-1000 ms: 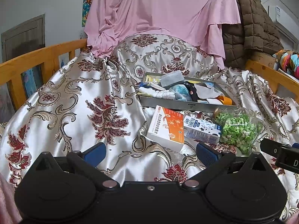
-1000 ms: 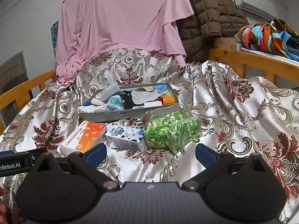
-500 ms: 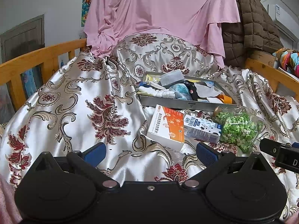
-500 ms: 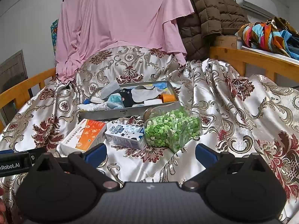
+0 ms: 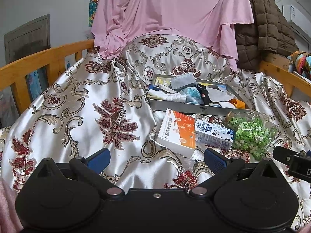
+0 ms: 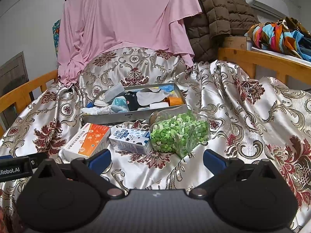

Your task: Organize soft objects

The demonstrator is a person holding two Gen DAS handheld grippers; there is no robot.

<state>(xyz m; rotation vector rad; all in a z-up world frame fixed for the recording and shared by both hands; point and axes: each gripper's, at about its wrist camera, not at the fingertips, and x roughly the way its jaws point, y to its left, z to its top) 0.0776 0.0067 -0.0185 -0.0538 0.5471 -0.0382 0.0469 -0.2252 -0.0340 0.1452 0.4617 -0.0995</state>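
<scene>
Socks [image 6: 149, 97] in tray [image 6: 134, 115], seemingly unmoved

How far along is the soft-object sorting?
Done: socks and a grey mask lie in the grey metal tray. In hand: nothing; left gripper and right gripper are open. Left: orange-white box, milk carton, jar of green bits outside.

Both black grippers carry blue-padded fingers [image 5: 99, 158], silver pivot screws [image 6: 114, 191] and white "Robot.AI" lettering [image 6: 9, 171].
</scene>
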